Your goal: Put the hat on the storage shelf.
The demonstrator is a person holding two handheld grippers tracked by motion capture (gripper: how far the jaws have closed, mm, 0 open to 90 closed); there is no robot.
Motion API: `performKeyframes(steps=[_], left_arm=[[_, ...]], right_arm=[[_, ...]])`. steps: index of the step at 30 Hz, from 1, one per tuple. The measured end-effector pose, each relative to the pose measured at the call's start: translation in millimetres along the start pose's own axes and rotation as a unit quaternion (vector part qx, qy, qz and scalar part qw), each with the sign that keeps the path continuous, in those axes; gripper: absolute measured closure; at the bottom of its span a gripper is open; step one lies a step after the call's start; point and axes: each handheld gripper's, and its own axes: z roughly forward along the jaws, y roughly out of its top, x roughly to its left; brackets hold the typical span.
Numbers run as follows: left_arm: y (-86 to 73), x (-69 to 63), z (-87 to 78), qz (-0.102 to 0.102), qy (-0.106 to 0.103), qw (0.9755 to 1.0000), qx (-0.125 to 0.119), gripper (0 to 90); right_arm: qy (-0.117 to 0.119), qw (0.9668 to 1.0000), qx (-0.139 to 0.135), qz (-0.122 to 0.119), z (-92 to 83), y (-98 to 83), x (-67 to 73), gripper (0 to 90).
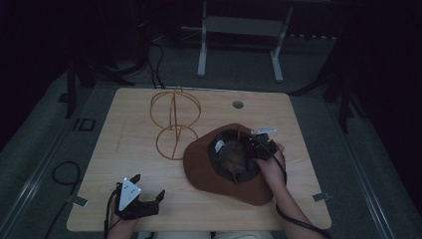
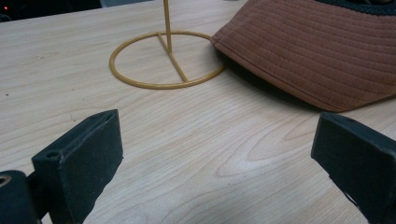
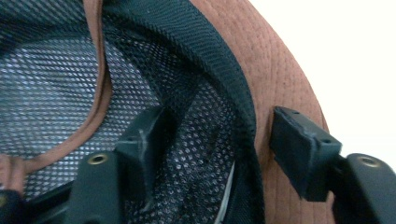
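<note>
The right gripper [image 1: 262,141] is straddling the rim of the upturned hat [image 1: 226,167] on the worktop [image 1: 129,149], fingers [image 3: 301,147] not yet pinching; next, I judge, closing and lifting toward the stand [image 1: 174,122], while the left gripper [image 1: 144,201] is resting open.

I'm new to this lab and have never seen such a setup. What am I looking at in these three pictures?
A person sits at a table holding a two-jaw gripper in each hand. One picture looks down from above; the other two come from cameras riding on the grippers. On the table lie a brown hat, upside down, and a wire hat stand. The left gripper rests open, holding nothing. The right gripper straddles the hat's inner rim, one jaw inside on the mesh lining, one outside on the brim, not yet clamped.
</note>
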Motion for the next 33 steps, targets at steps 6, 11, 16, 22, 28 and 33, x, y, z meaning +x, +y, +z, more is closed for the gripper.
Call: performKeyframes(steps=[6,11,16,22,28,33], left_arm=[[-0.6,0.0,-0.2,-0.002,-0.001,1.0000,0.002,2.8],[-0.5,-0.2,-0.1,-0.004,-0.003,1.0000,0.002,2.7],[-0.5,0.0,1.0,-0.005,-0.001,1.0000,0.004,2.8],[-0.2,0.8,1.3,-0.009,0.002,0.9999,0.005,2.8],[1.6,1.7,0.1,-0.011,0.017,0.9998,0.001,2.8],[4.0,3.2,-1.1,-0.029,0.004,0.9996,0.002,2.8]], right_arm=[[-0.039,0.9986,0.005,-0.037,7.8,-4.1,6.8,48.9],[-0.047,0.9978,0.014,-0.044,9.8,-3.4,5.1,64.9],[-0.051,0.9976,0.013,-0.045,8.3,-4.3,-3.2,83.2],[-0.029,0.9992,-0.017,-0.020,-6.3,1.9,-13.0,84.5],[-0.014,0.9973,-0.072,-0.006,-37.8,14.3,-18.4,84.6],[-0.011,0.9939,-0.110,0.004,-65.2,23.7,-21.9,84.6]])
